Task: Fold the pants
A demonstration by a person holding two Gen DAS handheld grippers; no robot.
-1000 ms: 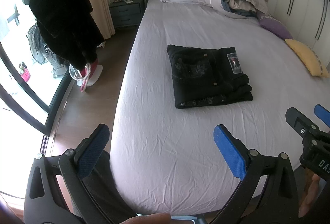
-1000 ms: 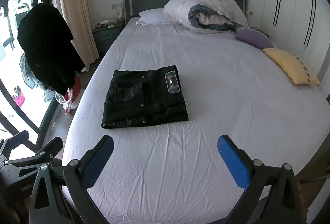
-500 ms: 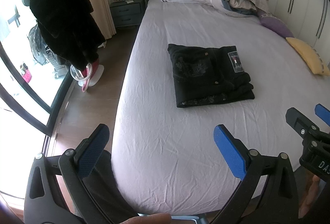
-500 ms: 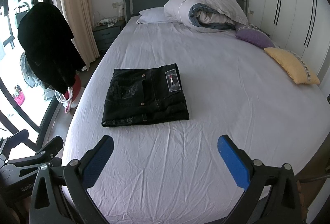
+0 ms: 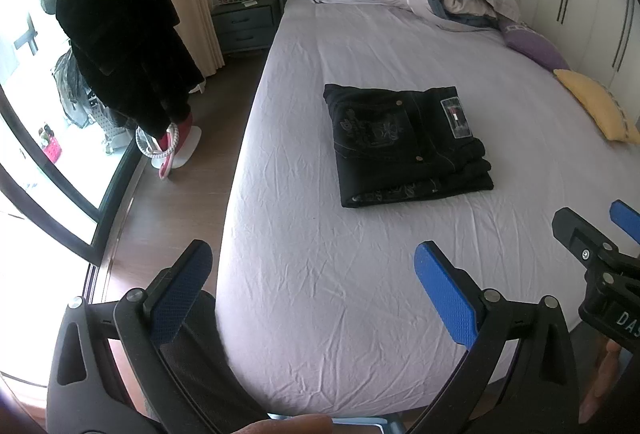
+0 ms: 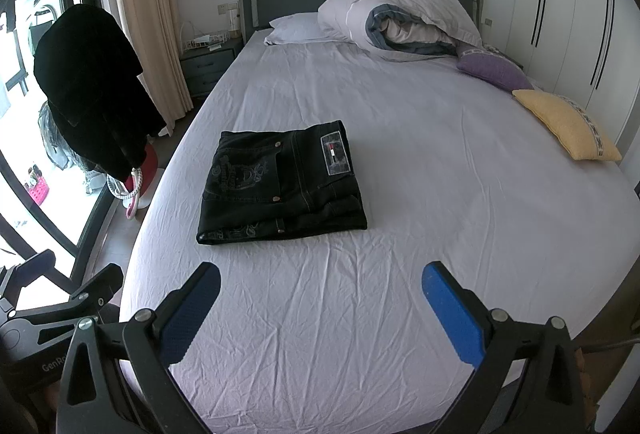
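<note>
Black pants (image 5: 404,142) lie folded into a compact rectangle on the pale bed sheet (image 5: 360,274), patch label up; they also show in the right wrist view (image 6: 280,182). My left gripper (image 5: 312,286) is open and empty, held back over the foot of the bed, well short of the pants. My right gripper (image 6: 320,310) is open and empty too, over the near part of the sheet. The right gripper's fingers (image 5: 580,238) show at the right edge of the left wrist view; the left gripper's fingers (image 6: 92,286) show at the left edge of the right wrist view.
A rolled duvet (image 6: 400,18) and a pillow (image 6: 296,30) lie at the headboard. A purple cushion (image 6: 492,68) and a yellow cushion (image 6: 568,126) lie on the bed's right side. A black coat (image 5: 120,38) hangs by the window; a nightstand (image 5: 244,22) stands beyond.
Both views have shifted very slightly; the pants sit a touch lower and further right in the left wrist view. Both grippers stay open and empty.
</note>
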